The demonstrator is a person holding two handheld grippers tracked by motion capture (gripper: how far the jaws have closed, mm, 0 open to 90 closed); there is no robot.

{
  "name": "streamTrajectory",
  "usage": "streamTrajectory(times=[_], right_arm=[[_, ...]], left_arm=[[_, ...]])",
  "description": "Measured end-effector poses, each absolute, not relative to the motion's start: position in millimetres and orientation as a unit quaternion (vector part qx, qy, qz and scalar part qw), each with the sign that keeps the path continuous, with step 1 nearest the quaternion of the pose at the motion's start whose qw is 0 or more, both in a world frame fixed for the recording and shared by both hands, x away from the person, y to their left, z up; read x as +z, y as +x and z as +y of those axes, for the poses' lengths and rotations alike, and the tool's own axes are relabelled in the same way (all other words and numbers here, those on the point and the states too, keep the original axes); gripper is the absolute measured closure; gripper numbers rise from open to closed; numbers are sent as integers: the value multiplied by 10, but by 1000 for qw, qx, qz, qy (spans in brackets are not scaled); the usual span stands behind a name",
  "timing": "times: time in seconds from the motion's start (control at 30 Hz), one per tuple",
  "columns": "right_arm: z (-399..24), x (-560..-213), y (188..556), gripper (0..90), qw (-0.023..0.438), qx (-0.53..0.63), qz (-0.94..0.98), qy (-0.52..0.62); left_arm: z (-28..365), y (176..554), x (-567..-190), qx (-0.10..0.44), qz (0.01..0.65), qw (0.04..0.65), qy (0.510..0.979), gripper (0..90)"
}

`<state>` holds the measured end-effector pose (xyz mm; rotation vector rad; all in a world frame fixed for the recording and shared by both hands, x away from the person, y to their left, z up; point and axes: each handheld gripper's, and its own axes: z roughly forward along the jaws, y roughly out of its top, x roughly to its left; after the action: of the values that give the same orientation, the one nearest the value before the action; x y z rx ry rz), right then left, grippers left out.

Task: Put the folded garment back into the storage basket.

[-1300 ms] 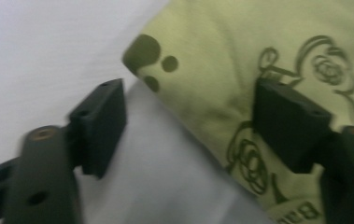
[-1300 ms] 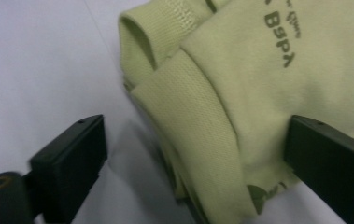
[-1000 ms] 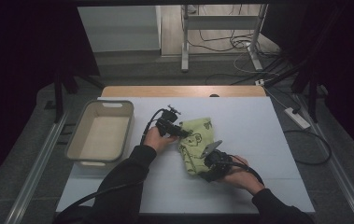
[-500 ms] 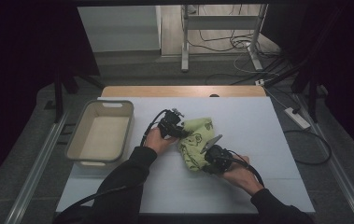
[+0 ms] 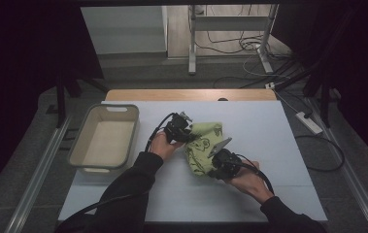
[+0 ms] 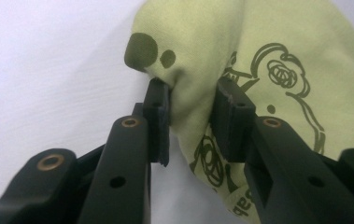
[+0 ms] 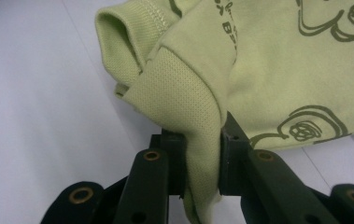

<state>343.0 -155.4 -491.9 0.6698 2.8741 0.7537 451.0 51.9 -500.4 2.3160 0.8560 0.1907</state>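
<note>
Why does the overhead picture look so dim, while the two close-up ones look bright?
High view: dim room, black surroundings, only the white table evenly lit, no hard shadows. Left gripper view: the green cloth is soft, the near tongs sharper. Right gripper view: cloth weave crisp, no glare.

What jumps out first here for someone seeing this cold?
The pale green printed garment, bunched at the middle of the white table, with a tool clamped on it from each side. The left tool has just closed on a fold near a dark dot print; the right tool has just closed on a ribbed edge. To the left sits a beige tub.
</note>
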Motion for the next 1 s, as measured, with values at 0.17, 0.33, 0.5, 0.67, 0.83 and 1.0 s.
streamTrajectory(times=[0.17, 0.33, 0.5, 0.67, 0.83, 1.0], right_arm=[[-1520, -4822, 3386, 761, 56, 267, 938, 213], [-1490, -4758, 3357, 761, 54, 281, 935, 208], [-1455, -4700, 3333, 761, 51, 288, 934, 206], [-1411, -4650, 3324, 761, 38, 298, 931, 208], [-1359, -4608, 3307, 761, 36, 308, 929, 201], [-1302, -4570, 3296, 761, 38, 314, 928, 195]], left_arm=[[582, 4462, -4862, 84, 322, 335, 881, 690], [637, 4417, -4781, 90, 320, 335, 882, 689], [688, 4385, -4717, 94, 317, 336, 882, 689], [735, 4350, -4656, 99, 314, 336, 883, 689], [791, 4315, -4598, 106, 311, 335, 883, 689], [859, 4282, -4534, 116, 311, 337, 881, 689]])
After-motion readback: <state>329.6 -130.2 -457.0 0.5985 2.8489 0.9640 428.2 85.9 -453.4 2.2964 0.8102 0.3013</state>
